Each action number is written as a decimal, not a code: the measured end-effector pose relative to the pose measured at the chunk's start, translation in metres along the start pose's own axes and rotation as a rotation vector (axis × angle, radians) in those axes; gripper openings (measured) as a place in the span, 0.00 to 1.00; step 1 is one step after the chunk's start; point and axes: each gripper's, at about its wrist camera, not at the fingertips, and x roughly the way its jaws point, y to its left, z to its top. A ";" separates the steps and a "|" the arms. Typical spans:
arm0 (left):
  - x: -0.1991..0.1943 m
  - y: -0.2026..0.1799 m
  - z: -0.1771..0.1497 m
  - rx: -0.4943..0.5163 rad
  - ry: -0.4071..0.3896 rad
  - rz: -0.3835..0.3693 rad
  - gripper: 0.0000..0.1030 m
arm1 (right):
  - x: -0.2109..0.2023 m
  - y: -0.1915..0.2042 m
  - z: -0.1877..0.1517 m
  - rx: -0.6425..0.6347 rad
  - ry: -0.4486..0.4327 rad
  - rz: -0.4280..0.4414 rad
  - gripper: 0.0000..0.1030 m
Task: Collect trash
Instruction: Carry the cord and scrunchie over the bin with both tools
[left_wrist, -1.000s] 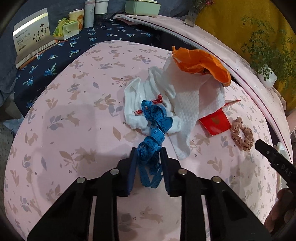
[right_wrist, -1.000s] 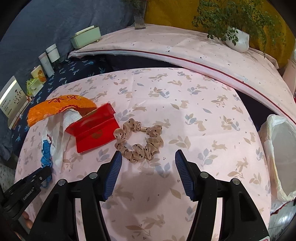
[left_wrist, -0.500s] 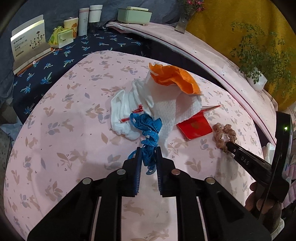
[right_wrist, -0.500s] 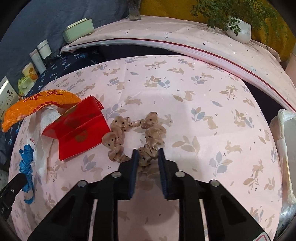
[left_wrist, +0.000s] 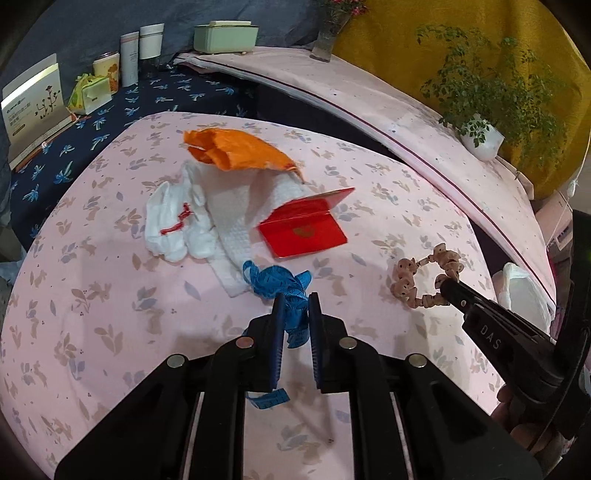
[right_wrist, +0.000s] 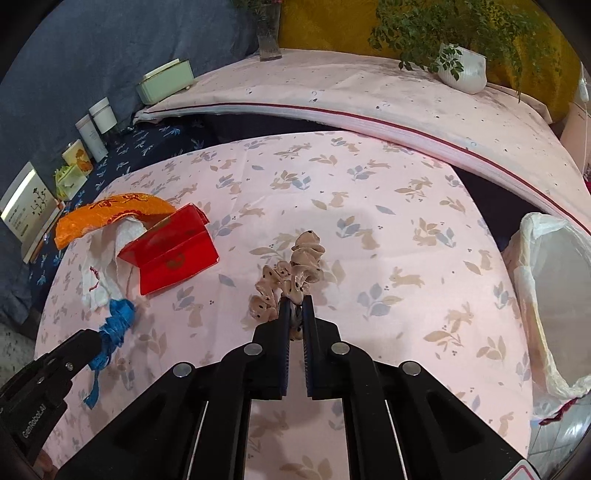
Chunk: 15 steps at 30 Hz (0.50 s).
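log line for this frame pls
left gripper: closing on blue tape measure | right gripper: shut on beige scrunchie | lined bin: right of table | left: red envelope, tissues

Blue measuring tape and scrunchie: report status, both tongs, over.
Left tongs closing on blue measuring tape. Right tongs shut on beige scrunchie. Lined bin at right, path clear.
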 end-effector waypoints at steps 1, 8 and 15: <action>-0.002 -0.008 -0.001 0.011 -0.001 -0.006 0.10 | -0.006 -0.005 0.000 0.005 -0.007 0.001 0.06; -0.008 -0.059 -0.009 0.067 0.001 -0.051 0.09 | -0.044 -0.044 0.000 0.029 -0.058 0.005 0.06; -0.008 -0.112 -0.018 0.134 0.011 -0.100 0.08 | -0.069 -0.088 -0.003 0.069 -0.093 -0.012 0.06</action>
